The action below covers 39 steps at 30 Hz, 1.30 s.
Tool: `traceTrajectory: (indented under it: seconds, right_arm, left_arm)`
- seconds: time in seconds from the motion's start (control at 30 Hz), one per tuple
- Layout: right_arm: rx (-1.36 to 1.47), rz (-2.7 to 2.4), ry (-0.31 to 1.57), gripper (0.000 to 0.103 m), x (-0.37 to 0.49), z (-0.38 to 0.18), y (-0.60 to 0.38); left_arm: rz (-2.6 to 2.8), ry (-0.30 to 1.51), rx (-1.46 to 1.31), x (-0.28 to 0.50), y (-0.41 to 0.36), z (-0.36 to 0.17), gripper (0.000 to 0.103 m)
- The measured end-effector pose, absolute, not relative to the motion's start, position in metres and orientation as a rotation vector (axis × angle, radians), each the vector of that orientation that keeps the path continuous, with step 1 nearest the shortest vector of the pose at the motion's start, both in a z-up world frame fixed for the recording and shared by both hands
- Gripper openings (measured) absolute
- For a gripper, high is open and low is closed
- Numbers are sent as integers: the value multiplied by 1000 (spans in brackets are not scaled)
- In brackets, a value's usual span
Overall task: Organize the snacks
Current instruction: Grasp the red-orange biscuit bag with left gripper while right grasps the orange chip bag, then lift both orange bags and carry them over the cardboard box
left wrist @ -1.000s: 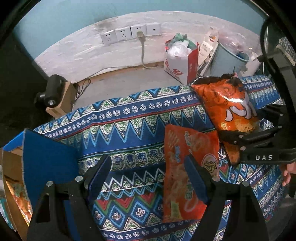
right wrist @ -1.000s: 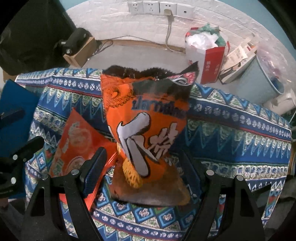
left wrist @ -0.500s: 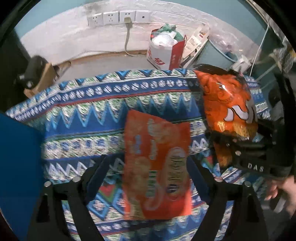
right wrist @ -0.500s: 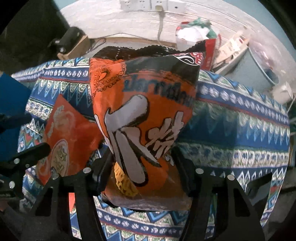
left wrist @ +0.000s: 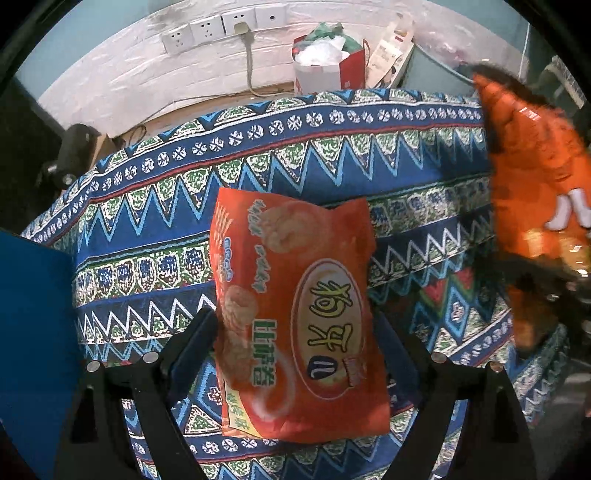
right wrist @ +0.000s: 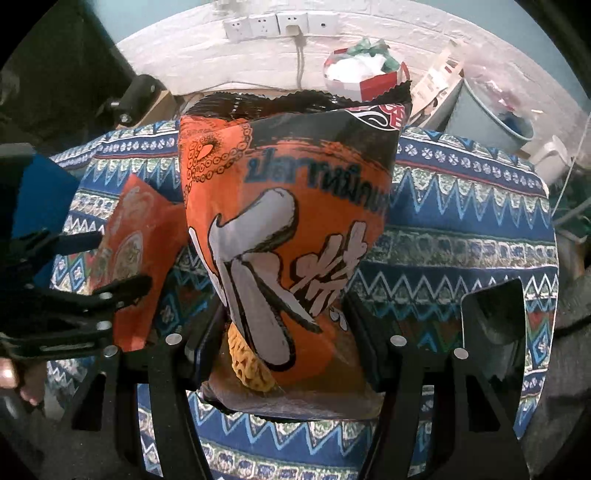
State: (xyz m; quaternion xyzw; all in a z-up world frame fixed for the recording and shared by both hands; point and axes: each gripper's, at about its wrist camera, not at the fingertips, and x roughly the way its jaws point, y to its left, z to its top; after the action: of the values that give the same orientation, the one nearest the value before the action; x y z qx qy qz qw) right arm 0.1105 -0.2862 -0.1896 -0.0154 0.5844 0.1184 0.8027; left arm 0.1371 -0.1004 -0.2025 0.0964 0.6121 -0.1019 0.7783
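Observation:
My left gripper (left wrist: 291, 347) is shut on a red snack bag (left wrist: 295, 314) with a yellow oval label and holds it above the patterned cloth (left wrist: 258, 177). That bag also shows in the right wrist view (right wrist: 136, 251), with the left gripper (right wrist: 85, 280) around it. My right gripper (right wrist: 280, 343) is shut on the lower end of an orange and black snack bag (right wrist: 288, 236) with big white characters, lifted upright over the cloth. This bag appears at the right edge of the left wrist view (left wrist: 535, 199).
A blue box flap (left wrist: 33, 332) stands at the left. Behind the cloth-covered table are wall sockets (left wrist: 221, 26), a red paper bag of rubbish (left wrist: 328, 62), a grey bin (right wrist: 491, 122) and a black device on a carton (left wrist: 70, 155).
My left gripper closed around the red bag and lifted it off the cloth. My right gripper closed on the orange bag and raised it further.

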Motion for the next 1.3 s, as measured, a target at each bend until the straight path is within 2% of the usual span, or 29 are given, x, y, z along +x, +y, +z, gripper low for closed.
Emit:
traceTrajectory:
  seconds: [0.17, 0.33, 0.4, 0.47, 0.53, 0.57, 0.67, 0.9, 1.3]
  right_arm:
    - [-36, 266, 1237, 62, 106, -183, -284]
    - [-41, 273, 1237, 62, 102, -183, -282]
    - [-46, 272, 1235, 62, 101, -183, -281]
    - [-50, 271, 1230, 62, 100, -182, -279]
    - [-57, 267, 1222, 62, 99, -180, -277]
    - [-62, 265, 1217, 62, 99, -178, -276]
    - [-70, 265, 1207, 62, 97, -174, -273]
    - [-81, 266, 1189, 62, 96, -165, -268]
    - [-110, 301, 1103, 62, 90, -128, -254]
  left_arm:
    - [-205, 1335, 231, 136, -104, -216, 96]
    - [-217, 1320, 235, 131, -103, -220, 94]
    - [-239, 1301, 239, 126, -103, -218, 86]
    - [-250, 1289, 249, 121, -106, -216, 65]
    - [-267, 1287, 247, 119, -110, -211, 54]
    - [-264, 1278, 257, 115, -110, -208, 46]
    - [-261, 1254, 280, 110, -110, -201, 36]
    - [-254, 1228, 276, 102, -107, -183, 34]
    - [-220, 1074, 260, 85, -73, -109, 34]
